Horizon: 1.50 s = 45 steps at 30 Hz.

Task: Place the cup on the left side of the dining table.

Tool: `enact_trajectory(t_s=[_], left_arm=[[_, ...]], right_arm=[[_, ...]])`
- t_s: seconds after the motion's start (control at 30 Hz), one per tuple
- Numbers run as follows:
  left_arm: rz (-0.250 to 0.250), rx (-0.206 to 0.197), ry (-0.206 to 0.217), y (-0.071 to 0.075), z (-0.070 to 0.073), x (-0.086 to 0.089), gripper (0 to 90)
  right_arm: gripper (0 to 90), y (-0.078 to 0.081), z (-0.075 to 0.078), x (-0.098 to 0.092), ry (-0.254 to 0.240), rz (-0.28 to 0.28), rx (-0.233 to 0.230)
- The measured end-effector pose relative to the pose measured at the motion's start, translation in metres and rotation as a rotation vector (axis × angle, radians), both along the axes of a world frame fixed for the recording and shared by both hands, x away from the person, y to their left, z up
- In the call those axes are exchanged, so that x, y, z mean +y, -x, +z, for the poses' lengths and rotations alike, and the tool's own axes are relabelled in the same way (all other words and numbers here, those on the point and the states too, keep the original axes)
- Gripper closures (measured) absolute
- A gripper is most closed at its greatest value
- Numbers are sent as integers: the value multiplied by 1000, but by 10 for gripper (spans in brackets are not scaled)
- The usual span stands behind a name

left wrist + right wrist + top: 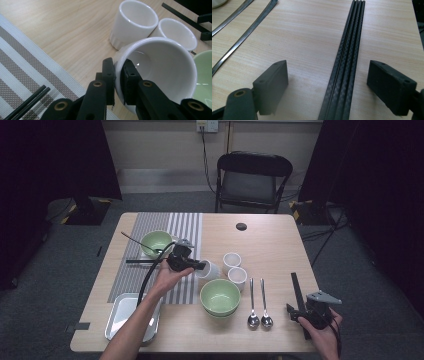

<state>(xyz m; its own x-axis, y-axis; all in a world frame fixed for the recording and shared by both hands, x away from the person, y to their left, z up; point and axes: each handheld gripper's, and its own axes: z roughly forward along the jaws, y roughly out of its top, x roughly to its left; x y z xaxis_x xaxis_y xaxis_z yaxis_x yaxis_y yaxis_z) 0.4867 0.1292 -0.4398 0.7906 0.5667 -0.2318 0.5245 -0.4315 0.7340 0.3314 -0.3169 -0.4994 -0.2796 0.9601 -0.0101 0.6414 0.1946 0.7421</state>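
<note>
Now | left gripper [118, 72] pinching white cup [160, 72] wall | cup tilted, rim between pads

High overview; two close claw-mounted table views

The wooden table [270, 245] carried a striped mat [150, 255] behind the left claw [197, 266], two spoons [259, 305] and black chopsticks [298, 297] beside the right claw [292, 312]

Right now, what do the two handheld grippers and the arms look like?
Both are black two-jaw tools. The left gripper has flat jaws with brass-coloured pivot pins and a black cable trailing back along the forearm. The right gripper has blocky dark pads and a grey three-cornered plate on top. Forearms are bare; no sleeves visible.
</note>
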Motion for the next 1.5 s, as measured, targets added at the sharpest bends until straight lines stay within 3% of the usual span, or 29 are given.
enact_trajectory(t_s=[0.3, 0.47, 0.77, 1.07, 1.23, 1.5], left_arm=[[25, -31, 36, 6, 16, 17, 829], [37, -75, 33, 12, 27, 26, 829], [42, -100, 69, 20, 42, 50, 828], [56, -137, 37, 28, 51, 80, 828], [87, -139, 47, 30, 50, 94, 829], [136, -107, 10, 28, 33, 117, 825]], right_arm=[[165, 0, 0, 0, -1, -1, 1], [165, 0, 0, 0, -1, -1, 1], [165, 0, 0, 0, -1, -2, 1], [165, 0, 0, 0, -2, -3, 1], [165, 0, 0, 0, -2, -4, 1], [165, 0, 0, 1, -3, -5, 2]])
